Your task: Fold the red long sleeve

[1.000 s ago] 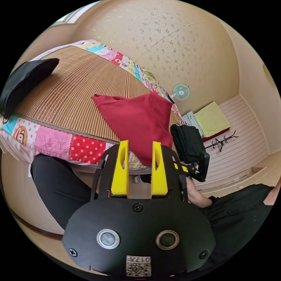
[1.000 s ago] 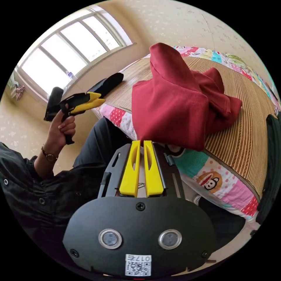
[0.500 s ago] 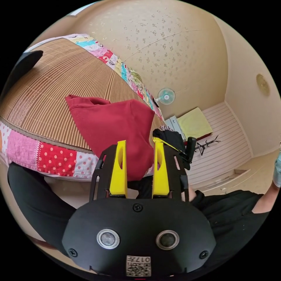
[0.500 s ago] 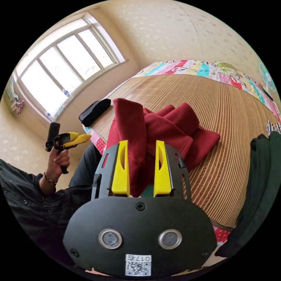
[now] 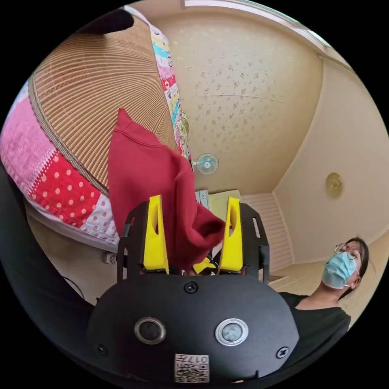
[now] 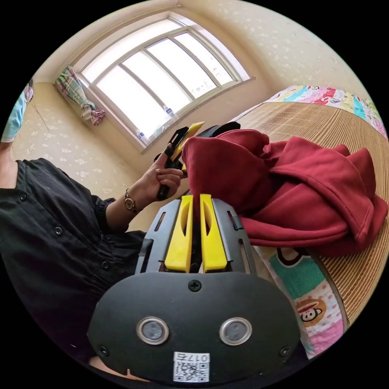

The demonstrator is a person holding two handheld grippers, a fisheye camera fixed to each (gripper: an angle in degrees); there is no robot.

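right gripper [image 6: 193, 202] now clamped on red long sleeve [image 6: 283, 186], was open | left gripper [image 5: 190, 221] fingers wide, cloth between, ungripped | garment bunched on bed [image 6: 324, 291]; folding unstarted

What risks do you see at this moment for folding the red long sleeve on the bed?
1. The left gripper has its jaws wide apart around a bunch of the red long sleeve; closing now may pinch several layers instead of one edge.
2. The right gripper seems to pinch only a thin edge, so the cloth may slip out if pulled.
3. The garment lies crumpled at the bed edge, partly overhanging; it may slide off the woven mat.
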